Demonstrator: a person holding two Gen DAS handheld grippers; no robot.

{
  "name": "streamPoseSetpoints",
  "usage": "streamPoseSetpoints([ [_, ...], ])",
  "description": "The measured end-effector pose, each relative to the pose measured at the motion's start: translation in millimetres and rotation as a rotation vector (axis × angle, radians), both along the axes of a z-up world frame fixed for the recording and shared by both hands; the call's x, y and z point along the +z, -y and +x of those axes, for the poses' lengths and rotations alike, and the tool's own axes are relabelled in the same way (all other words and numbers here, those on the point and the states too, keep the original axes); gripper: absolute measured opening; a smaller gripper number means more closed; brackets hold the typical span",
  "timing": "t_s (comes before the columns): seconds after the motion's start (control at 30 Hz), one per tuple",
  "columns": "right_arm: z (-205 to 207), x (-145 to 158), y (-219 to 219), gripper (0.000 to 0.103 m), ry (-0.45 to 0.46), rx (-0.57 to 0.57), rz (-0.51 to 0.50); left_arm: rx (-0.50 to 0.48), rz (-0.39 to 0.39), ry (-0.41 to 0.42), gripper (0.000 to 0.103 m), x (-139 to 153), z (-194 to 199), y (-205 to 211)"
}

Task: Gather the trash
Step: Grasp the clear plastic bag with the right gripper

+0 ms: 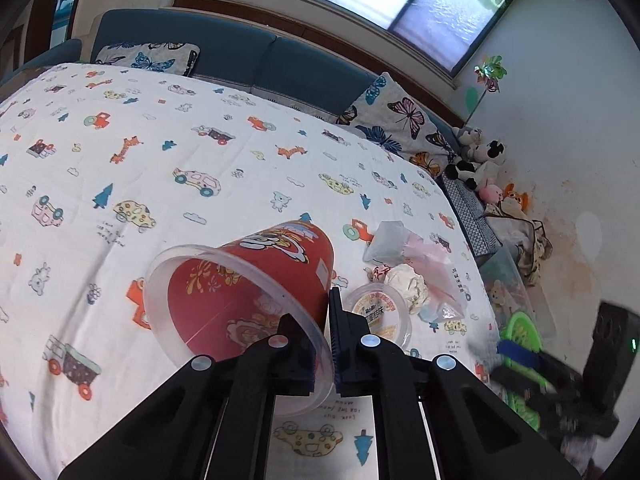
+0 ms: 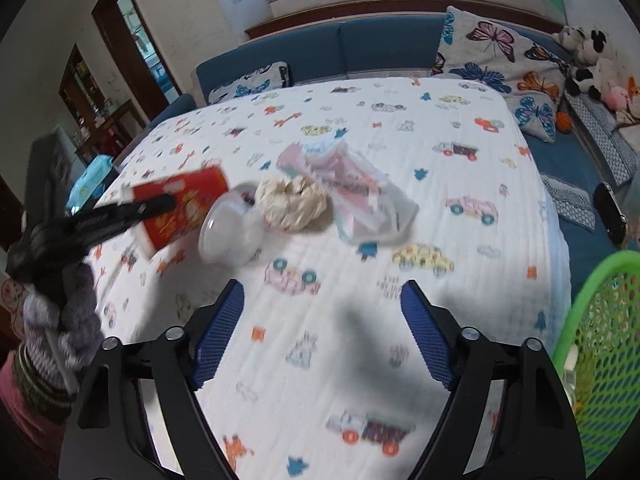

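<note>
The left gripper (image 1: pixel 323 364) pinches the rim of the red snack cup (image 1: pixel 256 280) on the bedspread (image 1: pixel 160 160), and should carry it level to the green basket (image 2: pixel 600 340) at right, while the right gripper (image 2: pixel 320 336), jaws wide and empty, nears the crumpled paper (image 2: pixel 292 200).

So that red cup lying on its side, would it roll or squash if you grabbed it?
The red cup looks thin-walled and empty, so probably light and easy to dent. The left tool is shut on its clear rim, which likely flexes. Lying on its tapered side, it would probably roll in a curve if nudged.
</note>
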State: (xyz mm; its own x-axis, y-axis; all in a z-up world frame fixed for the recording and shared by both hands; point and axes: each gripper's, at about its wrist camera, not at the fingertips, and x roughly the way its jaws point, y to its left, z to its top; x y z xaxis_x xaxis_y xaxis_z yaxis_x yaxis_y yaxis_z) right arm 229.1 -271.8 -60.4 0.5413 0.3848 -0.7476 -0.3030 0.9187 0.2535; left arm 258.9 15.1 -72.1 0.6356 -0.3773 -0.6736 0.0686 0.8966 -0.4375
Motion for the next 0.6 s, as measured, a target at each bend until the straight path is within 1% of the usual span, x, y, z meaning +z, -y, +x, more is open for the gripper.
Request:
streamPoseSetpoints([
  [0.1,19.4,-1.6,2.6,0.077,-0.012,-0.009,0.003,-0.004,0.003,0.001,0.006,-0.1,-0.8,-3.3],
  [0.27,46.5,-11.6,0.5,0.077,-0.019,0.002,-0.037,-0.016,0.004,0.001,0.006,-0.6,-0.8,-5.3],
  [0.37,61.9,-24.6,-1.6,0.077,-0.032,0.019,-0.073,-0.024,0.012,0.003,0.006,0.3,-0.9,-3.6],
  [0.6,82.0,-52.6,-3.2,0.077,-0.055,0.074,-0.107,-0.031,0.013,-0.001,0.006,-1.2,-1.2,-4.1],
])
